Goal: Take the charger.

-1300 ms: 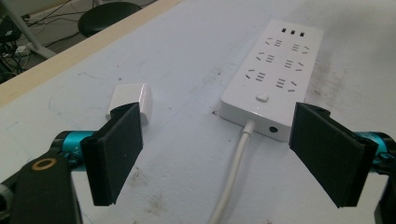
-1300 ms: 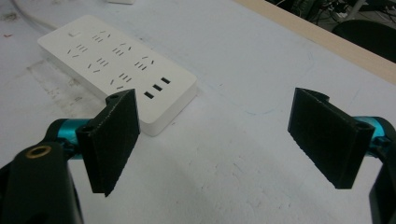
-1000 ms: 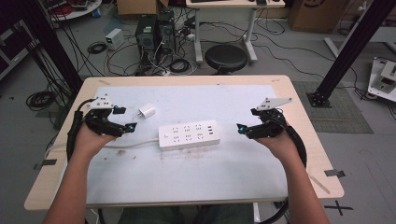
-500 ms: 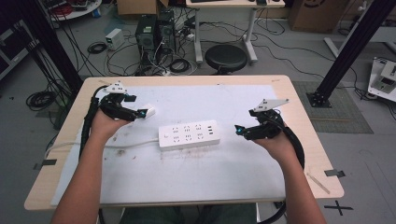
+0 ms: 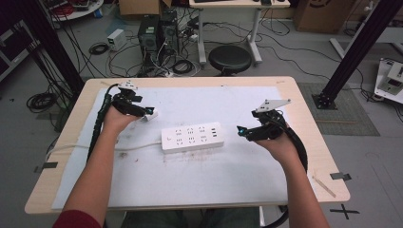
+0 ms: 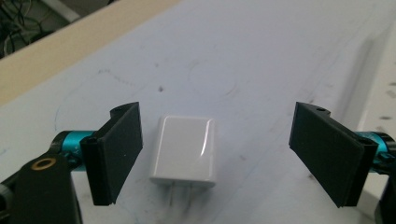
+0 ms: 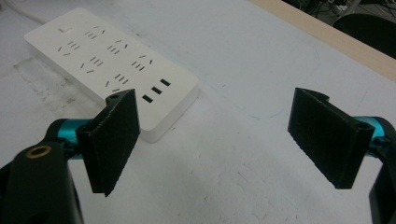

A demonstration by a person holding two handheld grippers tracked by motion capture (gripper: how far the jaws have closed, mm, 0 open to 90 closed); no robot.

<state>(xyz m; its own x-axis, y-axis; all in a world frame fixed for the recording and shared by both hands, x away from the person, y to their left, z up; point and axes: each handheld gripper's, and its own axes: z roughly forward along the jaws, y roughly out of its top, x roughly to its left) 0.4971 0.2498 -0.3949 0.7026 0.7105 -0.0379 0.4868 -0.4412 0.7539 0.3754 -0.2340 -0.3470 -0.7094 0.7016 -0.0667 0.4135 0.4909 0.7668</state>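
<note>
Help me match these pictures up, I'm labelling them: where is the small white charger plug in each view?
High view: the charger plug lies left of centre on the white mat, at the tips of the left tongs.
Left gripper view: low centre, flat on the mat between the open jaws, nearer the left-hand jaw.
Right gripper view: not in it.
Shared landmark: the white mat, with the power strip seen again in the right gripper view.

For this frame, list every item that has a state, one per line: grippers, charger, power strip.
left gripper: open, jaws on either side of the charger, not touching it
right gripper: open, holding nothing, near the power strip's end
charger: lying flat on the mat, prongs toward the camera, unplugged
power strip: flat on the mat, all sockets empty, its cord trailing left
</note>
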